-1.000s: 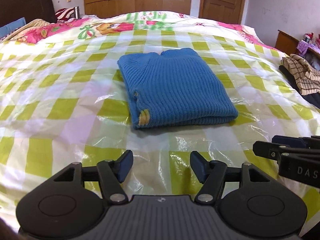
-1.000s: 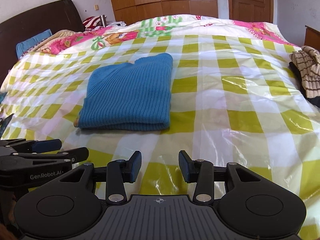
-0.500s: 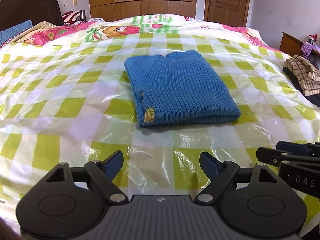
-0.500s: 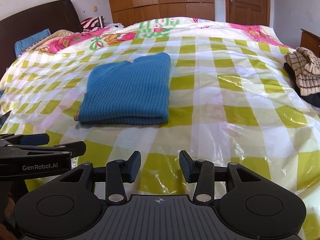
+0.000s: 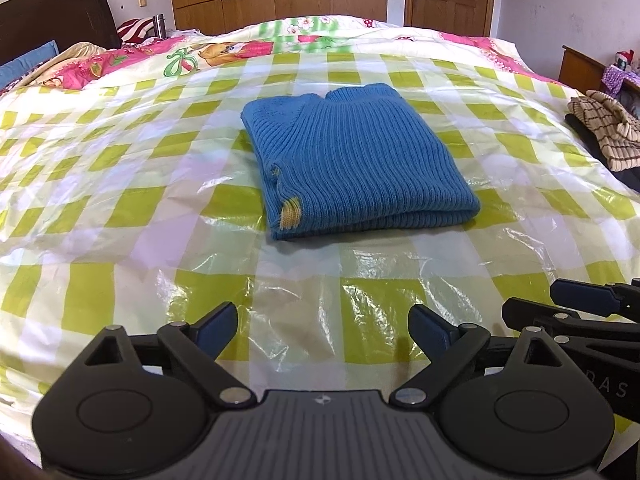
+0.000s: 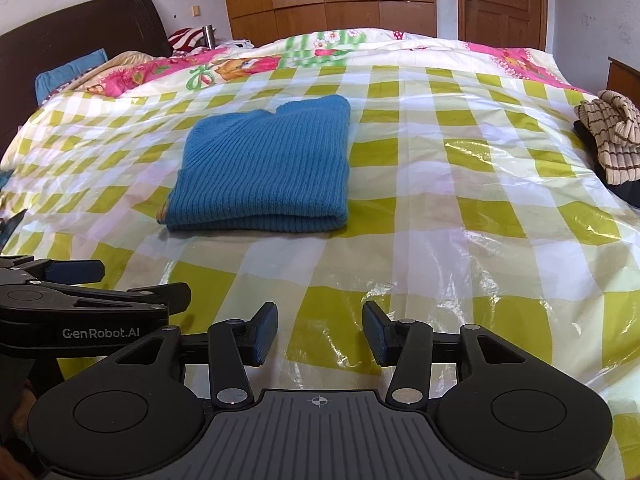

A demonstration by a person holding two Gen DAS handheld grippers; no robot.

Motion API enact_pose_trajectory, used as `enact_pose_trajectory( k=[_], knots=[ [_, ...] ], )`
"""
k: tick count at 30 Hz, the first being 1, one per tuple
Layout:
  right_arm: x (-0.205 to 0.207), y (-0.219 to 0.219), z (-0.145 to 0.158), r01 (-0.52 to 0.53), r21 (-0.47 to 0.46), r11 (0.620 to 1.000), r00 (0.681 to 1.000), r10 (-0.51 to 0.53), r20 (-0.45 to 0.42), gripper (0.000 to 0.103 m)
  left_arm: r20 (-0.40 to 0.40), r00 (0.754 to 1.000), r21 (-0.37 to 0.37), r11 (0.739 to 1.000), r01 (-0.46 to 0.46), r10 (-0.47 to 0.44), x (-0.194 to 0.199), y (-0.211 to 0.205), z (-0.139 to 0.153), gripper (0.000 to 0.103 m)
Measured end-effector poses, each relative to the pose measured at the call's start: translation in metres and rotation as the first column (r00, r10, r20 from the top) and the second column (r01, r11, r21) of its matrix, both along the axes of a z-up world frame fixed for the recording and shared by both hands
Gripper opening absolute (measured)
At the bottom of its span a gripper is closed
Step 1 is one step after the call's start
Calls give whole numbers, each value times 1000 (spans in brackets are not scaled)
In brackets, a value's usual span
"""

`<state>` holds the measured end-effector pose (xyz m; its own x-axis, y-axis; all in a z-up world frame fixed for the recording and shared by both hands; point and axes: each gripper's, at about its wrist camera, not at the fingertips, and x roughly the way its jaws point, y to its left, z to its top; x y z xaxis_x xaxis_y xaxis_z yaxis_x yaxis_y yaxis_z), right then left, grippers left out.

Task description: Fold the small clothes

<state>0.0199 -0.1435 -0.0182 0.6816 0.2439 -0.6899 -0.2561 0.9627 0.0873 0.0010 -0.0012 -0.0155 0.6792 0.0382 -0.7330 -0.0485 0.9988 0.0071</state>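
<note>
A blue ribbed sweater lies folded into a flat rectangle on the bed's green-and-white checked plastic cover; a small yellow patch shows at its near left corner. In the right wrist view the same sweater sits ahead and to the left. My left gripper hovers over the cover, well short of the sweater, jaws opening wide with nothing between them. My right gripper also hangs back from the sweater, jaws opening and empty. Each gripper shows at the edge of the other's view.
A beige striped garment lies on dark clothes at the bed's right edge. A pink patterned quilt and pillows sit at the far end by a dark headboard. Wooden wardrobes and a door stand behind the bed.
Both grippers' jaws have spread wider, the left by much more. The sweater lies as before.
</note>
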Motion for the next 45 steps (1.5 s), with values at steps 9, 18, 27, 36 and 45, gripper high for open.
enact_pose_trajectory(
  k=[9,18,27,36,45],
  knots=[
    [0,1,-2,1,1,1000,1000,-1,-5,46,-7,1000,-7,1000,9,-9,0,-2,-1,103],
    [-1,2,0,-2,2,1000,1000,2,3,46,-9,1000,-23,1000,1,-2,-1,0,-1,103],
    [-1,2,0,-1,-3,1000,1000,1,-4,46,-24,1000,-24,1000,-1,1,0,0,-3,103],
    [-1,2,-2,3,-9,1000,1000,-4,-14,46,-40,999,14,1000,2,-1,0,-4,-4,103],
    [0,2,-4,4,-10,1000,1000,-4,-20,46,-41,999,38,999,1,0,0,-6,-4,103]
  ],
)
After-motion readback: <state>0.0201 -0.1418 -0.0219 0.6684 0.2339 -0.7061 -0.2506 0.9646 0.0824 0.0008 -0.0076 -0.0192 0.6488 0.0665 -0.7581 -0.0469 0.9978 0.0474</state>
